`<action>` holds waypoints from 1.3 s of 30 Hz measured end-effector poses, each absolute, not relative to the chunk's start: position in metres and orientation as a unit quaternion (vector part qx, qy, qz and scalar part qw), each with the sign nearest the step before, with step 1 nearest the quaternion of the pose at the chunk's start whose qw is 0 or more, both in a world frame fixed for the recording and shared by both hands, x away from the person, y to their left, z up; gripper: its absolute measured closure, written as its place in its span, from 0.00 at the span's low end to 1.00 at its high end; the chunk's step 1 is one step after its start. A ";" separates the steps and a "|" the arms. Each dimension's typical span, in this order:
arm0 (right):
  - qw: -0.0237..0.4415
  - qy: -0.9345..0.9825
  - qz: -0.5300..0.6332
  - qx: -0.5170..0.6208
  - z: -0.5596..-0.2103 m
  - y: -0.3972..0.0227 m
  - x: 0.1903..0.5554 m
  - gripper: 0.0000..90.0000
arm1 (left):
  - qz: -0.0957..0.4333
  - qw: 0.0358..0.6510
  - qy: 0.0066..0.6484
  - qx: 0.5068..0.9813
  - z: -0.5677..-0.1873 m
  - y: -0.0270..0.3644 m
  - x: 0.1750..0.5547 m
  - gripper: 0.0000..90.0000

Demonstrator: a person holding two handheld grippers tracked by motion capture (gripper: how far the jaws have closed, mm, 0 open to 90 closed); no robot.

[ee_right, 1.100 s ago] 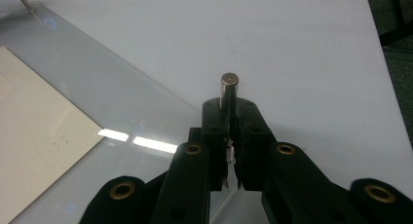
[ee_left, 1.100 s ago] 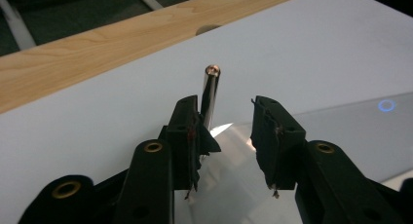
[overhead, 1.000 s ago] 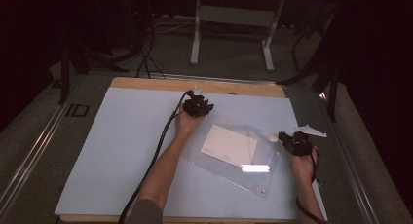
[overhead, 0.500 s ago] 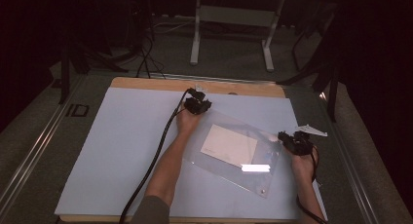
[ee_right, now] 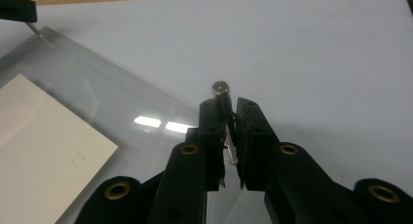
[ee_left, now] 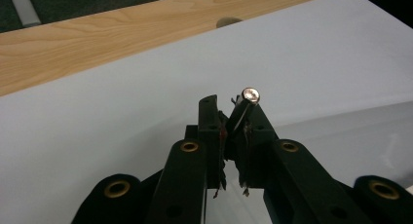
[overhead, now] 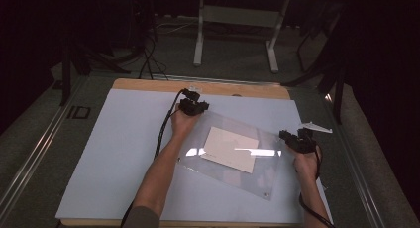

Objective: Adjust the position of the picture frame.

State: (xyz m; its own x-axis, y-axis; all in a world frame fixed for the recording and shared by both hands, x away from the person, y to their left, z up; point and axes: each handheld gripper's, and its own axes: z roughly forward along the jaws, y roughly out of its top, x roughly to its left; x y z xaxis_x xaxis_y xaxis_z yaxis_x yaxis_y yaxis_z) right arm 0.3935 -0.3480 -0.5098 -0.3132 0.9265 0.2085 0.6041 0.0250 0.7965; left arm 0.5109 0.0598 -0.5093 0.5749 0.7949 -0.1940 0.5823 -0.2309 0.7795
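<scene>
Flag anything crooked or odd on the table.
The clear acrylic sheet lies askew on the white mat, its edges running diagonally to the mat's. The paper card under it is tilted likewise. Nothing looks spilled or damaged.

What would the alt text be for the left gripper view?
The left gripper, its two black jaws shut on a small metal pin with a shiny round head, is above a white sheet. A wooden table edge runs behind.
</scene>
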 end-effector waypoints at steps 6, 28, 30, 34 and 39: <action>0.173 0.694 0.435 0.547 -0.504 -0.334 0.403 0.91 | 0.127 0.436 0.455 0.766 -0.498 0.084 0.503 0.91; 0.119 0.741 0.433 0.499 -0.500 -0.241 0.444 0.91 | 0.150 0.419 0.537 0.717 -0.501 0.187 0.449 0.91; 0.116 0.753 0.429 0.486 -0.499 -0.229 0.448 0.91 | 0.151 0.418 0.546 0.710 -0.505 0.197 0.440 0.91; 0.116 0.760 0.425 0.478 -0.498 -0.221 0.451 0.91 | 0.149 0.415 0.554 0.706 -0.509 0.205 0.433 0.91; 0.116 0.765 0.423 0.472 -0.496 -0.213 0.454 0.90 | 0.159 0.407 0.562 0.702 -0.507 0.207 0.428 0.91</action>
State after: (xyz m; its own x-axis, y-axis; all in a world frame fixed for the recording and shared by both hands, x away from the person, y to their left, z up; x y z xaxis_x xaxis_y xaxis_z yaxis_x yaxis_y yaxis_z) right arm 0.4542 -0.2128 -0.4965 -0.5275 0.8201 0.2216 0.6234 0.1965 0.7568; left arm 0.4280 0.2071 -0.5068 0.3185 0.9187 -0.2334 0.6590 -0.0377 0.7512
